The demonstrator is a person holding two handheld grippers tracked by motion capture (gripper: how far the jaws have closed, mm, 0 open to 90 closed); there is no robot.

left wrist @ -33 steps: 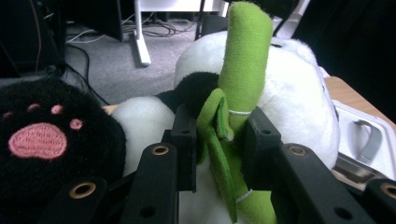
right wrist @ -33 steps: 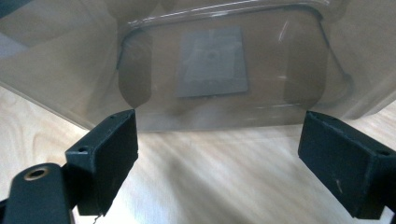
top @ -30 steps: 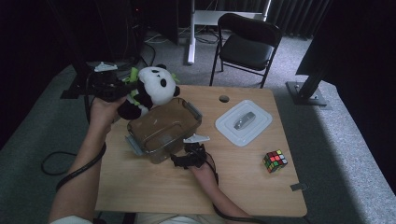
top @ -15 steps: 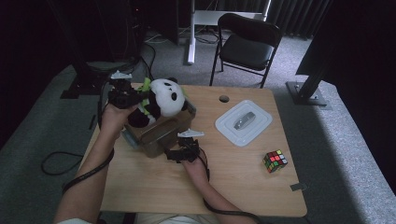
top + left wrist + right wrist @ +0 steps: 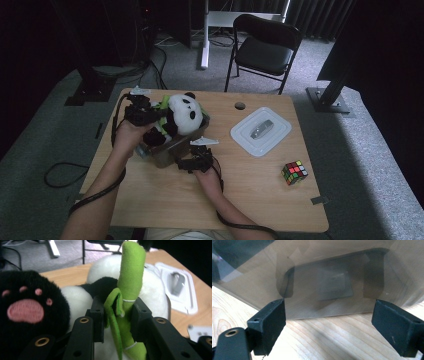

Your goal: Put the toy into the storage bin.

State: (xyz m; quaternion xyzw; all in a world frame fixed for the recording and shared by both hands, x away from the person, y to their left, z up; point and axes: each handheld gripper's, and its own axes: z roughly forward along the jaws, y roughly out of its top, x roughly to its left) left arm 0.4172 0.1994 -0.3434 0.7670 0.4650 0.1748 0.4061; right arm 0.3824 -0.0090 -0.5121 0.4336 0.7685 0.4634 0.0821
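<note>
Your left gripper has its fingers clamped on the plush panda's green bamboo stalk, the toy hanging partly into the clear container — directly below. Right gripper fingers spread open, container wall just ahead on the surface.

Fuzzy plush panda, clear plastic container

panda fills the container; bare table lies open near the person.
</note>
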